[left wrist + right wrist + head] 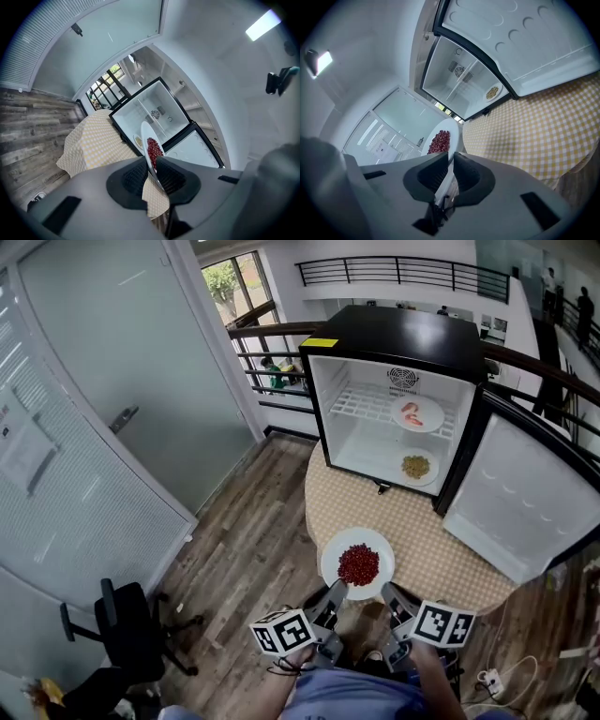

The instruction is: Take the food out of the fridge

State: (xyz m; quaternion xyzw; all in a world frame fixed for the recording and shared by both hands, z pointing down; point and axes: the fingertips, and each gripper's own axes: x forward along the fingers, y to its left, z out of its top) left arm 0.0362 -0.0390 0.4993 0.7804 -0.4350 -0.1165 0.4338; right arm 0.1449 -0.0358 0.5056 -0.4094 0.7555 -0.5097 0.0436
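The white plate [371,542] of red food [358,564] is outside the fridge [394,334], over the near edge of the round bench [412,521] with its yellow checked cloth, well apart from the fridge opening. The plate is round, so it has no long axis. It sits close to level with its face up, and the red heap is in the middle. Both claws grip its near rim. The left claw [337,593] pinches the rim's left part, and the left gripper view shows the plate's edge pressed between the dark pads. The right claw [387,594] pinches the rim's right part in the same way, with the pads nearly together on the thin edge. The two claws point toward the fridge, just beside each other. The fridge door [520,502] hangs open to the right. Inside the fridge, a plate with pink food [429,404] rests on the wire shelf [370,404]. A plate with yellowish food [401,476] lies on the fridge floor below it.
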